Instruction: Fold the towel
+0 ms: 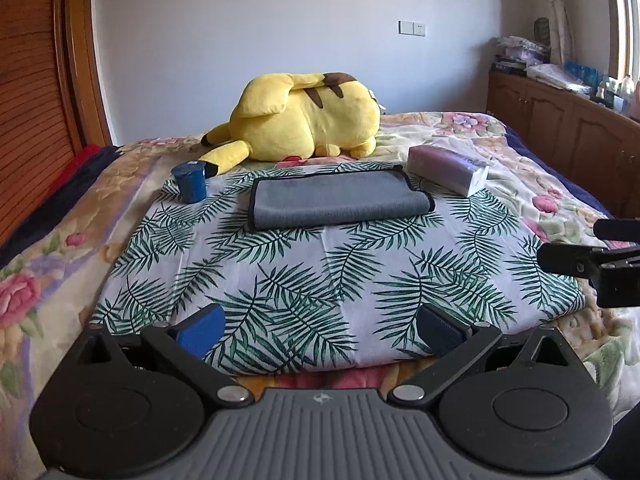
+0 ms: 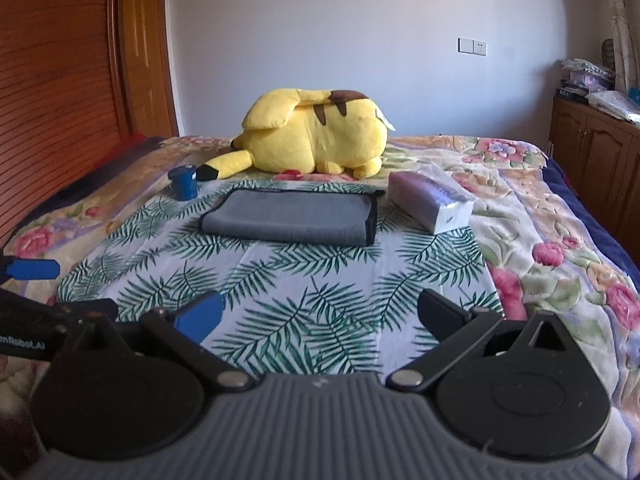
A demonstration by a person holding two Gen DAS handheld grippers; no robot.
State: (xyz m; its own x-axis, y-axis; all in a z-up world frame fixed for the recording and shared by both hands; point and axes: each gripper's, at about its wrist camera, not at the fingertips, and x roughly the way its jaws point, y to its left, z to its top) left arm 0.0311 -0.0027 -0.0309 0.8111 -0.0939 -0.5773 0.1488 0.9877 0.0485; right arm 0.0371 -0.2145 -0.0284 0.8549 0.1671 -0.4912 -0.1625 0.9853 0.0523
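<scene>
While both tools gape, towel [image 1: 340, 199] hides its underlayer.

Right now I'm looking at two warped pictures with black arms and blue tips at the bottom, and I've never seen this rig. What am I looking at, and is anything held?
Each picture comes from a fisheye camera on a hand-held gripper, looking forward along its two fingers. The left view shows the left gripper, the right view the right gripper. Both are open and hold nothing. Ahead, on a leaf-print cloth spread over a bed, lies the grey towel, already folded over. A blue cup stands to the towel's left, a tissue pack lies to its right, and a yellow plush rests behind. The black part at the left view's right edge is the other gripper.
</scene>
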